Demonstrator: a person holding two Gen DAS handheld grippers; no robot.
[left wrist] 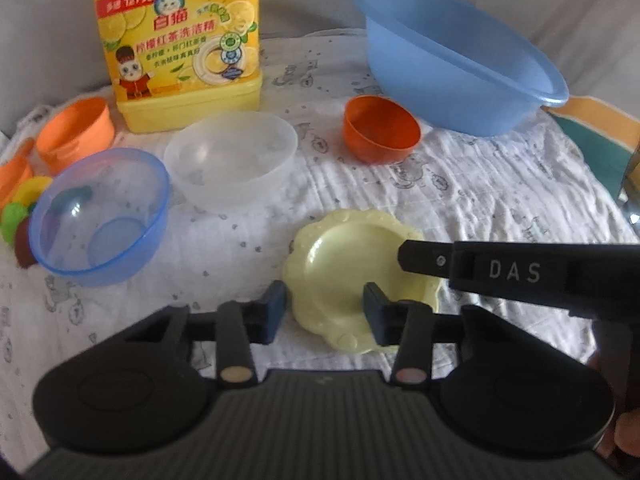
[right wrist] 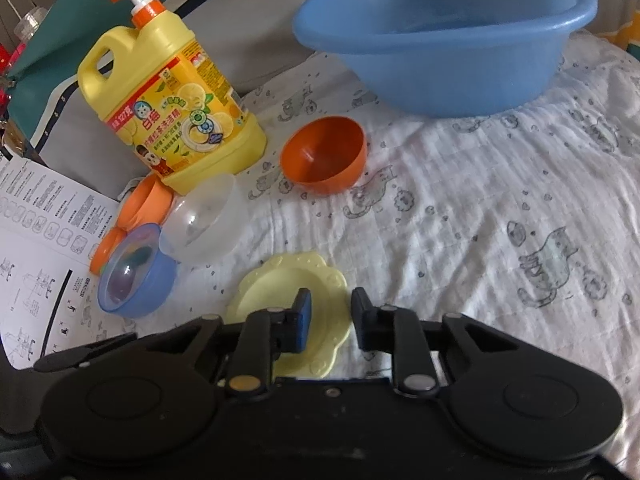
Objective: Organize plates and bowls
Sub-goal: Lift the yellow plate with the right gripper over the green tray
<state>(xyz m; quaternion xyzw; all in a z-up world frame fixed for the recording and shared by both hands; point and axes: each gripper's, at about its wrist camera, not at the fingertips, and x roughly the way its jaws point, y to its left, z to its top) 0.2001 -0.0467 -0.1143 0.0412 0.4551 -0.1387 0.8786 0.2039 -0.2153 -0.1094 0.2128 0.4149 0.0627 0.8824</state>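
A pale yellow scalloped plate point(left wrist: 340, 276) point(right wrist: 288, 280) lies flat on the white cloth. My left gripper point(left wrist: 326, 308) is open, its fingers astride the plate's near left part. My right gripper point(right wrist: 330, 320) is open, jaws over the plate's right rim; its finger point(left wrist: 424, 258) reaches over the plate in the left wrist view. A clear bowl point(left wrist: 232, 160) point(right wrist: 204, 220), a small blue bowl point(left wrist: 100, 216) point(right wrist: 136, 272), a dark orange bowl point(left wrist: 380, 128) point(right wrist: 324, 156) and a big blue basin point(left wrist: 460, 60) point(right wrist: 440, 36) stand beyond.
A yellow detergent bottle point(left wrist: 180, 40) point(right wrist: 172, 108) stands at the back left. Light orange cups point(left wrist: 76, 132) point(right wrist: 146, 204) and coloured toys point(left wrist: 16, 208) lie at the left. A printed paper sheet point(right wrist: 44, 248) lies at the far left.
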